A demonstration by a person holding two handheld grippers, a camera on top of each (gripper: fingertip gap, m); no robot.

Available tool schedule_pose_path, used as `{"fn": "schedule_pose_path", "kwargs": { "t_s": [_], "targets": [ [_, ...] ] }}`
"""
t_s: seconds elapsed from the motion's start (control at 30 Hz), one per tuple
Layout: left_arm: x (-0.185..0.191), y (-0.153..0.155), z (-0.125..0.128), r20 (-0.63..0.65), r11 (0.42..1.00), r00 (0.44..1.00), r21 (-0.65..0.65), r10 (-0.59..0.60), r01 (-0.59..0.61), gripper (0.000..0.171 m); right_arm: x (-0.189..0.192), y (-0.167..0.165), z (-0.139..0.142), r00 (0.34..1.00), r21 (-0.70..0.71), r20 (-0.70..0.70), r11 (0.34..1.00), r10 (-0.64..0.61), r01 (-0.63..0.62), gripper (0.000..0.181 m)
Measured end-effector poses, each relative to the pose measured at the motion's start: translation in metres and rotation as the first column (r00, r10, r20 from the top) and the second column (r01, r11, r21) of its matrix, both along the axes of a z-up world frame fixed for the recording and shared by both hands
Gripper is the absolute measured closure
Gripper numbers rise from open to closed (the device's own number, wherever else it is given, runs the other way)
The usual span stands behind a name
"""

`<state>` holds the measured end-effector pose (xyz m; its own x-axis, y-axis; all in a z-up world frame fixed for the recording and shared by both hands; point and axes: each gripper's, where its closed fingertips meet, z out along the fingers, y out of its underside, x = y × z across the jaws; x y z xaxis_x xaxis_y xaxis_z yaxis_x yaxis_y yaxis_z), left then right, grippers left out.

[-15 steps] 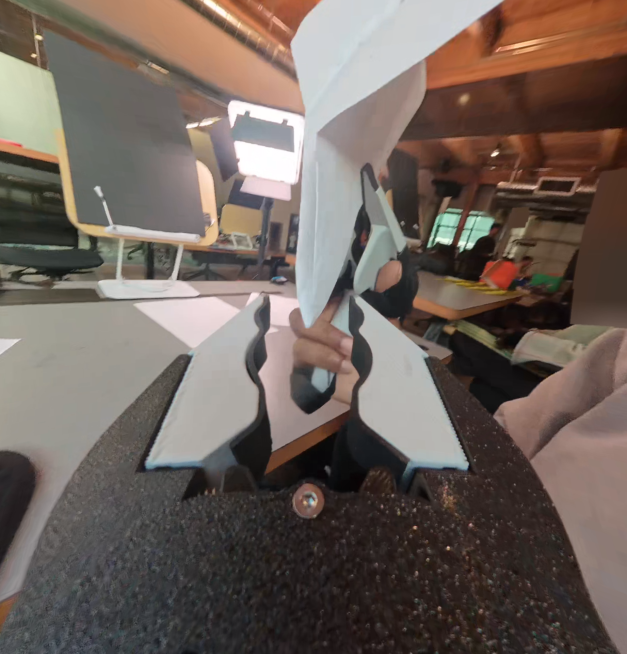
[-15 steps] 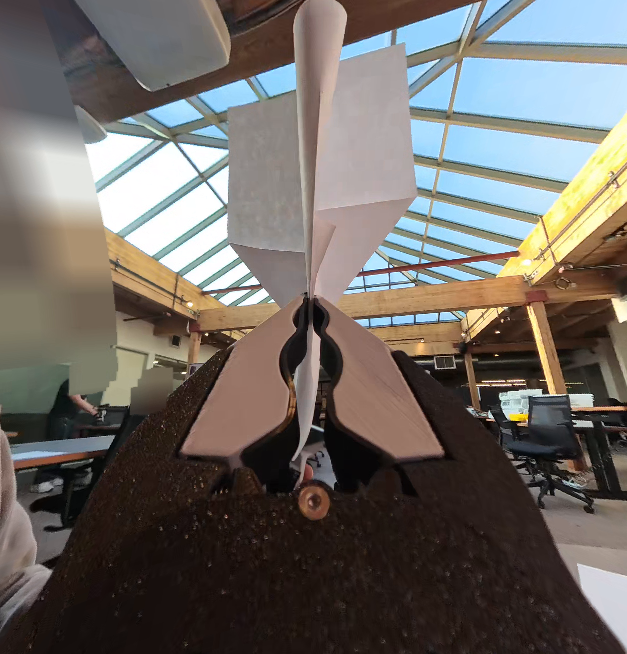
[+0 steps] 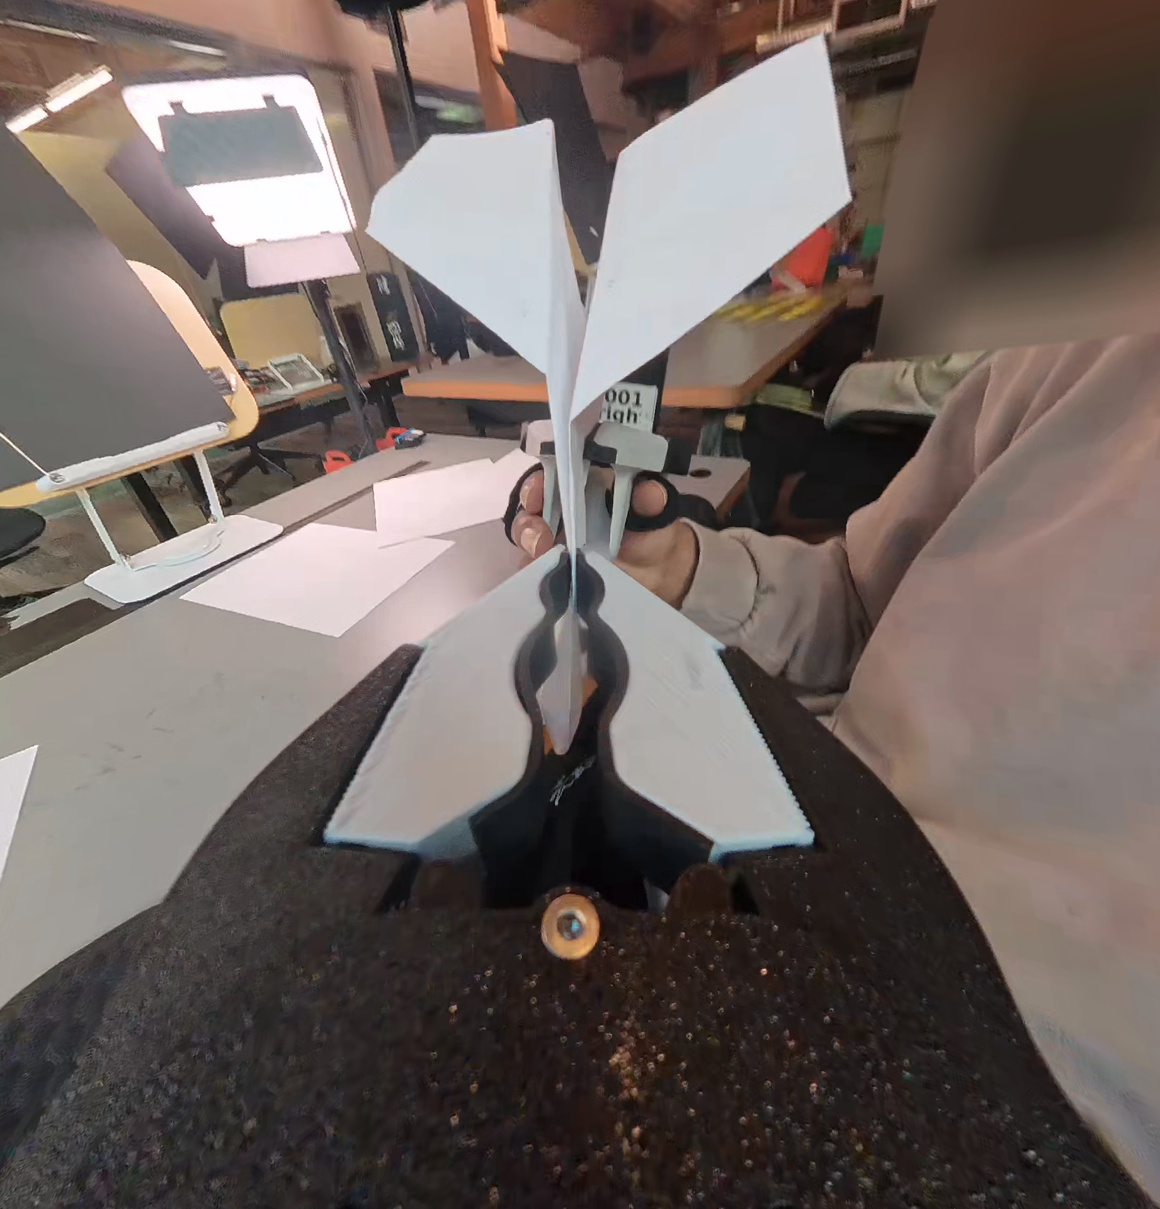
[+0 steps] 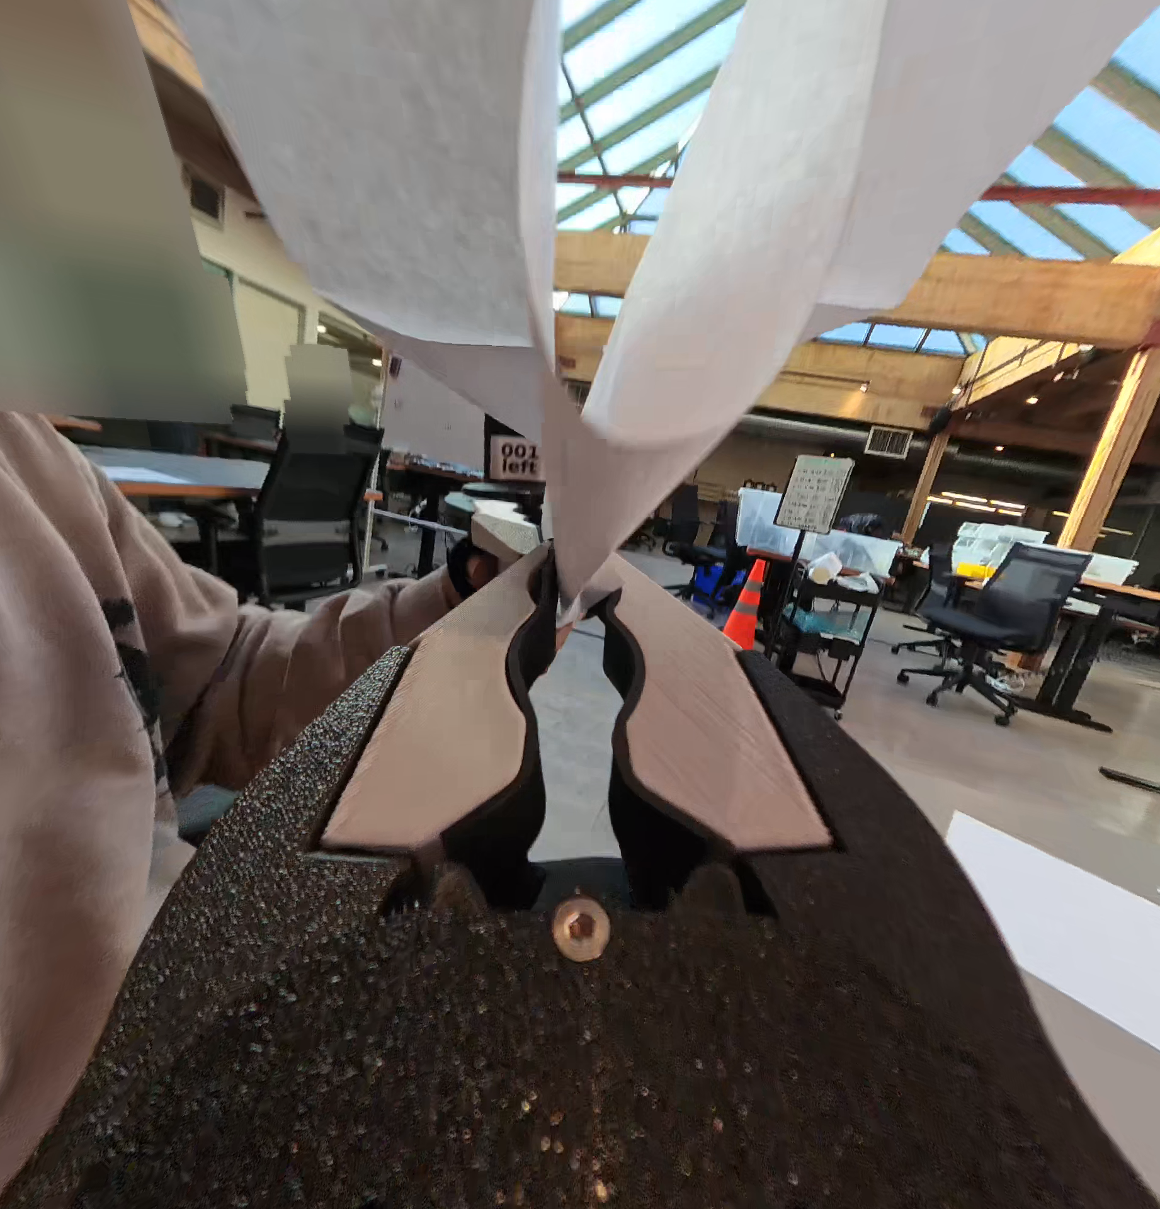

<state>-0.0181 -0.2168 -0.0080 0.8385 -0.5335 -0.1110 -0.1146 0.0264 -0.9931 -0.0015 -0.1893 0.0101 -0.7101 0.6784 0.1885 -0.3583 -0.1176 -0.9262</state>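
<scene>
Between the tips of your left claw (image 3: 572, 556) sits the keel of the folded paper plane (image 3: 564, 275). Its fingers are pressed together on the fold, and the pointed end of the plane reaches back down the channel between the pads. Half a second ago this claw stood spread, with the paper only passing in front of its right finger; it has since closed on the fold. Both wings now fan up and outward above the tips, whereas the earlier left wrist view showed the paper edge-on.

Your right claw (image 4: 580, 592) has changed the other way. It was clamped flat on the keel before; now its fingers stand apart along most of their length. The lower tip of the paper plane (image 4: 590, 523) lies right at the fingertips. The right wrist view is blurred there, so contact looks likely but a firm pinch cannot be confirmed. In the left wrist view this claw appears beyond the plane, gripped by your hand (image 3: 649, 549) in a pale sleeve.

The plane is held in the air above the grey surface (image 3: 172, 667). Loose white sheets (image 3: 322, 576) lie flat on it, and a dark board on a white stand (image 3: 165, 543) stands at the far left.
</scene>
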Motion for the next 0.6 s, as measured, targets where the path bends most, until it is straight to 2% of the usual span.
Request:
{"fn": "schedule_pose_path", "kwargs": {
  "t_s": [0.17,0.3,0.4,0.5,0.6],
  "targets": [
    [-0.003,-0.003,-0.022,-0.110,0.977,0.984,-0.178,-0.140,0.120,0.171,0.009,-0.009,-0.013,0.999,0.087,0.030,0.996,-0.012,0.009,0.174],
    [-0.014,-0.001,-0.037,-0.016,0.940,0.974,-0.267,-0.226,0.213,0.171,0.006,0.001,-0.022,0.994,0.096,0.062,0.992,-0.091,0.085,0.174],
    [-0.020,0.007,-0.044,0.019,0.930,0.973,-0.289,-0.230,0.226,0.171,0.004,0.007,-0.024,0.990,0.068,0.077,0.991,-0.120,0.115,0.176],
    [-0.028,0.017,-0.040,0.054,0.940,0.978,-0.271,-0.199,0.207,0.171,-0.004,0.017,-0.020,0.982,-0.013,0.085,0.985,-0.168,0.169,0.181],
    [-0.042,0.033,-0.031,0.066,0.968,0.993,-0.223,-0.101,0.113,0.164,-0.013,0.031,-0.014,0.966,-0.052,0.054,0.965,-0.253,0.255,0.181]
  ]
}}
